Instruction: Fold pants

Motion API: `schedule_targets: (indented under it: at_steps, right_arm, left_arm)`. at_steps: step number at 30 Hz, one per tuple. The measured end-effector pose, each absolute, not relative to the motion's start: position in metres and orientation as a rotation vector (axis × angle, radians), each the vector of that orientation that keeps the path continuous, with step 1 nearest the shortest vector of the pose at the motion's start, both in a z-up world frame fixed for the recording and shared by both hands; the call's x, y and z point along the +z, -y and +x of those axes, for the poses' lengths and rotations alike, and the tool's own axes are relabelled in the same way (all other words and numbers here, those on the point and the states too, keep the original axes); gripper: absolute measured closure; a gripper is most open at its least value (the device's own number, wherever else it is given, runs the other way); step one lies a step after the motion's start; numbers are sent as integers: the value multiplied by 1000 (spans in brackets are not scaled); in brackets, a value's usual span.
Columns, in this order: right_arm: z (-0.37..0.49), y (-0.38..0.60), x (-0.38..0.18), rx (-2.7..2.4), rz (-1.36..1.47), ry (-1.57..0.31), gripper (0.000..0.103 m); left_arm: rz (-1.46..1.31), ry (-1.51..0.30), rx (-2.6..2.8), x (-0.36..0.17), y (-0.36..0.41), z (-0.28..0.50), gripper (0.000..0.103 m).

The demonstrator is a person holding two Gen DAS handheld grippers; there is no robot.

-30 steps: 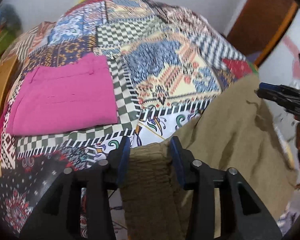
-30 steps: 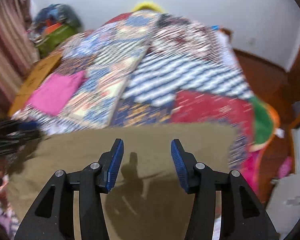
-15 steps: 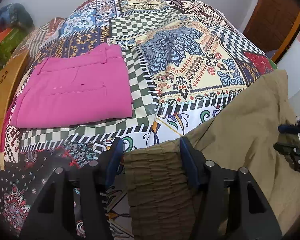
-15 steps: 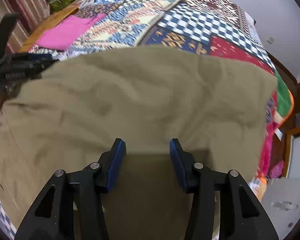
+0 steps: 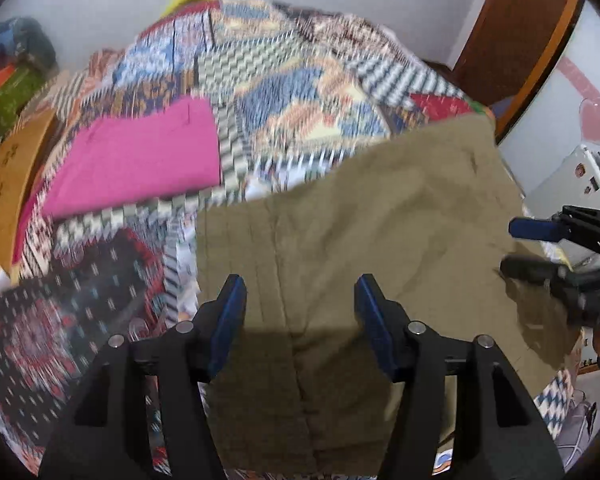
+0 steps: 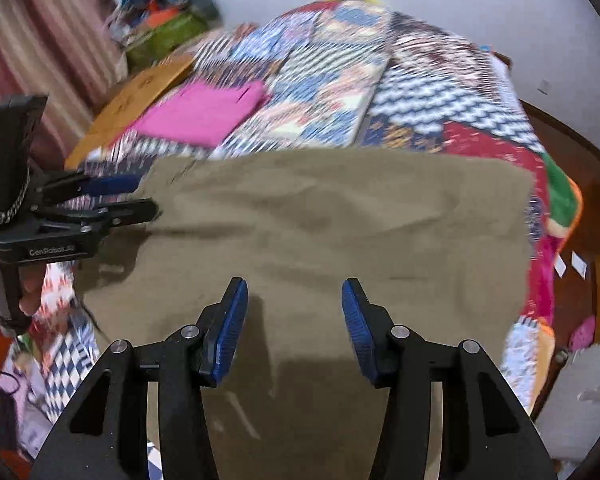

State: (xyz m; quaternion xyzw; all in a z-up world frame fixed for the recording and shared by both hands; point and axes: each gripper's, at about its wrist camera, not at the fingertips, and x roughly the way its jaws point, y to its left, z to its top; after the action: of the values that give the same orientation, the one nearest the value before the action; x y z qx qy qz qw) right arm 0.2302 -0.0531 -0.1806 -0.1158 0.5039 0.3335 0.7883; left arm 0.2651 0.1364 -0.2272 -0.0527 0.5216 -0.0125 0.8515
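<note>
Since half a second ago our left gripper (image 5: 298,320) has let go of the bunched waistband, so both sets of jaws now stand wide apart with nothing between them. Our right gripper (image 6: 292,322) hovers over the cloth the same way.

The khaki pants (image 6: 320,232) lie spread on the near side of the patchwork bed (image 6: 440,92), with one edge hanging off towards us. The folded pink pants (image 5: 140,156) sit further up the bed, apart from the khaki ones.

What worries us: the frames are smeary from motion, so we're moving fast. The cloth has ripples across the middle; fold over those and the creases get locked in. With nothing pinned, that overhanging edge could drag the whole thing off the bed. A rushed grab might also catch only the top layer, or snag the bedspread along with it.
</note>
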Motion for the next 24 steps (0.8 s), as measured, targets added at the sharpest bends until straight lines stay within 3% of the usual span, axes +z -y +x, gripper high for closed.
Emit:
schedule_targets:
  at_steps: [2, 4, 6, 14, 22, 24]
  right_arm:
    - [220, 51, -192, 721, -278, -1112, 58]
    - [210, 62, -197, 712, -293, -1105, 57]
    - [205, 76, -194, 696, -281, -1113, 56]
    - [193, 131, -188, 574, -219, -1146, 55]
    - [179, 162, -145, 470, -164, -1011, 55]
    - [177, 158, -136, 475, -142, -971, 50]
  left_arm:
    - [-99, -1104, 6, -236, -135, 259, 45]
    - [-47, -1084, 45, -239, -135, 256, 33]
    - [-47, -1081, 58, -240, -140, 258, 29]
    - [-120, -1031, 102, -209, -155, 238, 30]
    - [-272, -959, 67, -165, -160, 182, 25]
    - [-325, -966, 57, -166, -158, 173, 25]
